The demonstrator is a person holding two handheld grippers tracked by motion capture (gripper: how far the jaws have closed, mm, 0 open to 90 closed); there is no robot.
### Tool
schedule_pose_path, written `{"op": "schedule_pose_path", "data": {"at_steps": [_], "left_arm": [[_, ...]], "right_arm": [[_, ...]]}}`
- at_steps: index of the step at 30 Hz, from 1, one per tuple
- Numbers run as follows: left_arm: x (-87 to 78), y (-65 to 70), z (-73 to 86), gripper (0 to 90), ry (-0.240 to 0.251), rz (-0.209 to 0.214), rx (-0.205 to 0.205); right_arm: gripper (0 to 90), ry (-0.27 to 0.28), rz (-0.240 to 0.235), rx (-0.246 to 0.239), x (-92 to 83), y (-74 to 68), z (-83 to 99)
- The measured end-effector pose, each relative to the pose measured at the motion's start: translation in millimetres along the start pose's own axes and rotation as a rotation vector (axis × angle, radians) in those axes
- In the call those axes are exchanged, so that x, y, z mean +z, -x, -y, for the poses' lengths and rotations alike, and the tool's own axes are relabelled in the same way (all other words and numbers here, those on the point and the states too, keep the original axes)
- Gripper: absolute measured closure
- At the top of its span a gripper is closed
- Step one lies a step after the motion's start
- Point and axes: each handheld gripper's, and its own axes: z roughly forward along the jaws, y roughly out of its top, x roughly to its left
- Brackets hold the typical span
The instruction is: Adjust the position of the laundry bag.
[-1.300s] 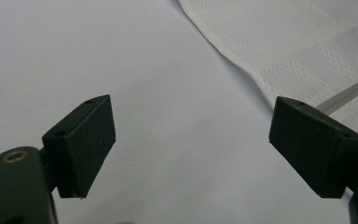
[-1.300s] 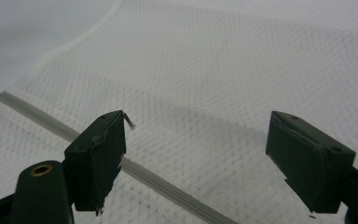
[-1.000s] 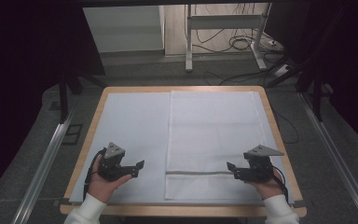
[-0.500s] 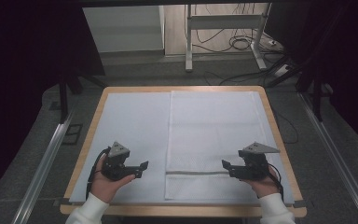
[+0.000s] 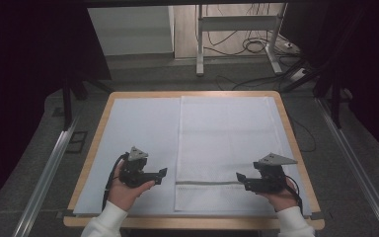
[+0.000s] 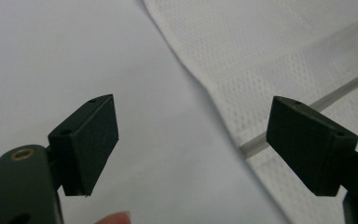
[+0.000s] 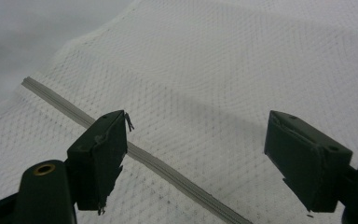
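1. We see a white mesh bag (image 5: 224, 148) lying flat on the right half of the tabletop (image 5: 91, 148), on a pale blue sheet (image 5: 143, 133) that covers most of the surface.
2. A grey zip (image 5: 207, 183) runs left to right across the bag close to its near edge.
3. Our left tool (image 5: 162, 173) sits over the blue sheet, just left of the bag's left edge and level with the zip; its jaws stand wide apart and hold nothing.
4. Our right tool (image 5: 240, 178) sits over the near right part of the bag, pointing left along the zip; its jaws also stand wide apart with nothing between them.
5. In the right gripper view the zip (image 7: 168, 168) crosses the mesh (image 7: 242, 70) slantwise below the jaws.
6. In the left gripper view the bag's edge (image 6: 205, 88) runs between the jaws, with the blue sheet (image 6: 51, 56) on one side.
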Motion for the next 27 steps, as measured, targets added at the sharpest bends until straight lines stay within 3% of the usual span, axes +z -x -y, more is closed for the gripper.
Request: {"op": "schedule_pose_path", "data": {"at_steps": [2, 3, 6, 15, 27], "left_arm": [[2.5, 2.2, -3.3, 17.1, -0.003, 0.006, -0.005], [7.0, 8.4, -8.9, 19.5, -0.018, 0.037, -0.013], [13.1, 16.5, -12.8, 20.9, -0.031, 0.048, 0.001], [21.8, 11.4, -10.5, 20.9, -0.057, 0.059, -0.003], [50.0, 22.6, -11.0, 25.8, -0.125, 0.111, -0.025]], "right_arm": [[21.1, 0.001, -0.002, -0.001, -0.8, 0.1, 0.3], [21.1, 0.004, -0.001, -0.002, -1.5, 0.4, 0.3], [21.1, 0.01, 0.003, 0.003, -3.9, 1.0, -0.1], [21.1, 0.027, 0.048, -0.012, -7.9, 2.8, -0.2], [21.1, 0.011, 0.061, -0.019, -6.3, 2.1, -0.4]]}}
